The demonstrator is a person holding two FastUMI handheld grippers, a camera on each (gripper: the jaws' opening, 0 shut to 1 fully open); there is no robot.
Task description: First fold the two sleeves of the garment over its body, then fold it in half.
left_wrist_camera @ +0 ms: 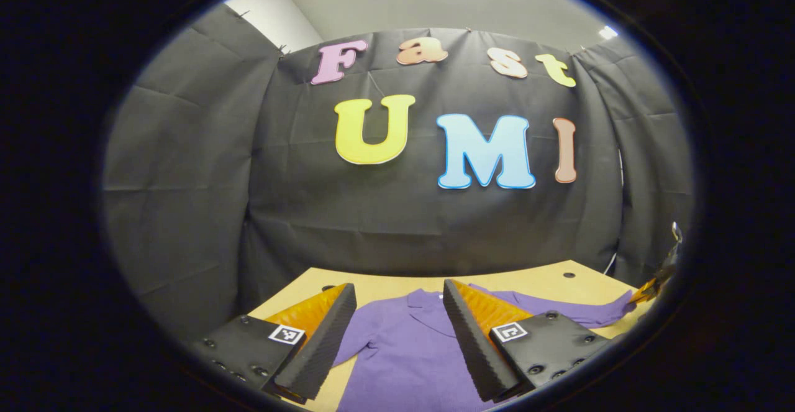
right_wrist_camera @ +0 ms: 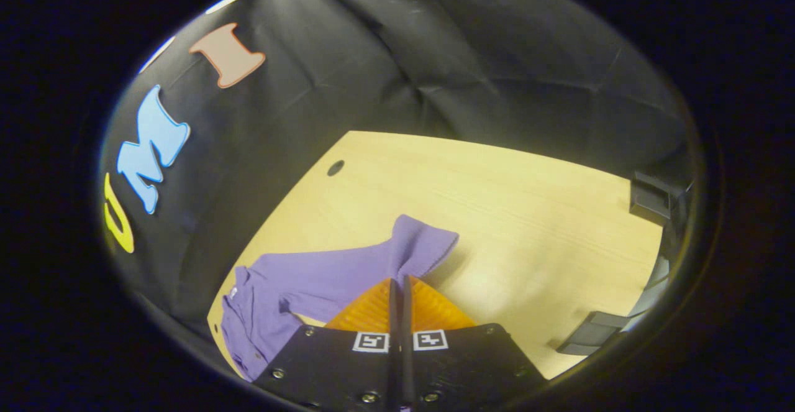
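Currently the purple collared knit garment [left_wrist_camera: 397, 343] is spread on the pale wooden table [right_wrist_camera: 497, 194]. Its outstretched sleeve [right_wrist_camera: 397, 253] is pinched near the cuff by the closed right gripper [right_wrist_camera: 397, 288], presumably for folding across the body. The left gripper [left_wrist_camera: 397, 331] is held wide apart above the collar.

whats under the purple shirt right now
The purple shirt lies flat on the wooden table, body and both sleeves spread. The right gripper pinches the sleeve end. Whatever lies beneath the cloth is covered.
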